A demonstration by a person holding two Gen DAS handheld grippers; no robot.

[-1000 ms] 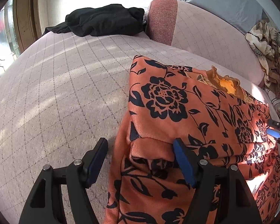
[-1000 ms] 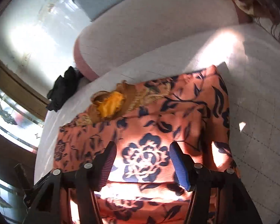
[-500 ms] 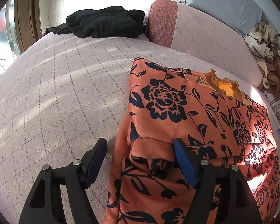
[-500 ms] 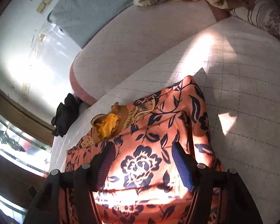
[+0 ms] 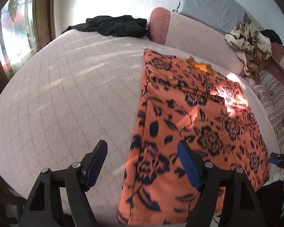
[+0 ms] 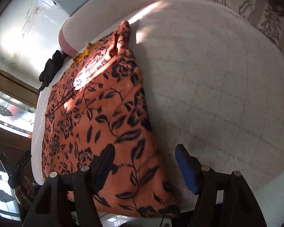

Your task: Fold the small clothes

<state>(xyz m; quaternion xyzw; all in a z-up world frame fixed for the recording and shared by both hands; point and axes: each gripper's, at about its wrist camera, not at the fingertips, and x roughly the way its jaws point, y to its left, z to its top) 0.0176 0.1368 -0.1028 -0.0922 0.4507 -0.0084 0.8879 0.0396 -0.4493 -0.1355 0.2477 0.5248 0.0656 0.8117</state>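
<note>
— Left tool (image 5: pixel 142 157): how do its jaws stand?
— Wide, with nothing pressed between the pads. Its gap sits over the left edge of the orange floral garment (image 5: pixel 195 117); the jaws have just been opening a little more.
— And the right tool (image 6: pixel 143 160)?
— Also wide, jaws just opening, gripping nothing. Its gap is over the garment's right edge, near the front of the bed (image 6: pixel 217 75).
— Where does the garment lie?
— Flat on the pale quilted bed, a long folded strip running from the near edge to the far bolster (image 5: pixel 198 37), with an orange-yellow collar at the far end.
— Anything else?
— A black garment (image 5: pixel 113 25) far left, and a patterned cloth (image 5: pixel 250 45) heaped far right.
</note>
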